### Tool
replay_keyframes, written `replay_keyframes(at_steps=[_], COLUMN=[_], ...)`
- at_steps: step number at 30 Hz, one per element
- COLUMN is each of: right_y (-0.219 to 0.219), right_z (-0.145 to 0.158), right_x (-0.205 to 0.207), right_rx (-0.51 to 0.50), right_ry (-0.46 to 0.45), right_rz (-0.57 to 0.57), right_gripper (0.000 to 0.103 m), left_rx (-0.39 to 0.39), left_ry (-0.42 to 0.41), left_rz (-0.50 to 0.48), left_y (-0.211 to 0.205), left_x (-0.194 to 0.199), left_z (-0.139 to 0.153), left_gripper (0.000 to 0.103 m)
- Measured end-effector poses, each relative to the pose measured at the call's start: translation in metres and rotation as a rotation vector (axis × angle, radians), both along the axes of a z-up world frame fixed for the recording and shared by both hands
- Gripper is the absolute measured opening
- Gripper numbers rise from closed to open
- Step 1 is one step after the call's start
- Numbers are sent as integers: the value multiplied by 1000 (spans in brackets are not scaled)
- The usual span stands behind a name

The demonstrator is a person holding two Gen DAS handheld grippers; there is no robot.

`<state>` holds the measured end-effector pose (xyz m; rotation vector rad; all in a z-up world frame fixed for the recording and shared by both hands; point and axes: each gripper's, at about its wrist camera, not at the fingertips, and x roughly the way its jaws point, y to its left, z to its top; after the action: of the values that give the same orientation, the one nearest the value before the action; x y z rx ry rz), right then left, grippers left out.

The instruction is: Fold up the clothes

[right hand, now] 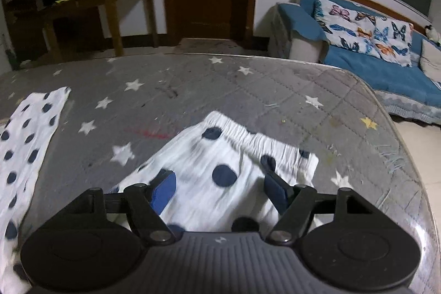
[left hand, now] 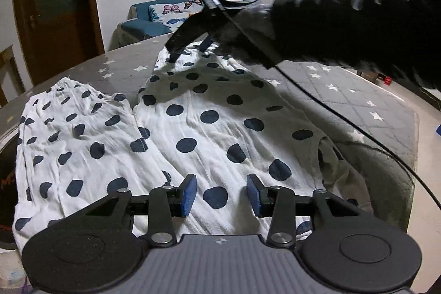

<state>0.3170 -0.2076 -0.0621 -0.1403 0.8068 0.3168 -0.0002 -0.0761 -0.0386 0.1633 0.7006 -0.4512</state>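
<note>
My left gripper [left hand: 222,196] hangs with jaws apart and empty over the one polka-dot garment [left hand: 176,134], which lies rumpled and unfolded on the star-quilted table [left hand: 344,90]. My right gripper [right hand: 219,188], jaws spread and gripping nothing, hovers at the elastic waistband [right hand: 256,137]. By my judgement, every fold remains to do.
</note>
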Motion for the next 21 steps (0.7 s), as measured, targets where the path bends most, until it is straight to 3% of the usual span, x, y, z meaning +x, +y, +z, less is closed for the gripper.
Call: replay_keyframes(at_steps=[8,14,16,21], right_y=[17,22,21,25], right_z=[14,26,28,30], right_x=[-10,-63,-84,-127], right_rx=[-96,-98,-82,-73], right_ry=[-20,-16,-7,22], right_rz=[-1,41,41,25], right_gripper=[72,72,72,72], left_rx=[-90,-137,-147,-153], left_ry=[1,-38,-51,-60], left_rz=[33,102,126,162], left_y=[16,50,61,82], left_x=[-3,-10,-9,-1], left_z=[9,22,25,25], left_gripper=[53,62,71,74])
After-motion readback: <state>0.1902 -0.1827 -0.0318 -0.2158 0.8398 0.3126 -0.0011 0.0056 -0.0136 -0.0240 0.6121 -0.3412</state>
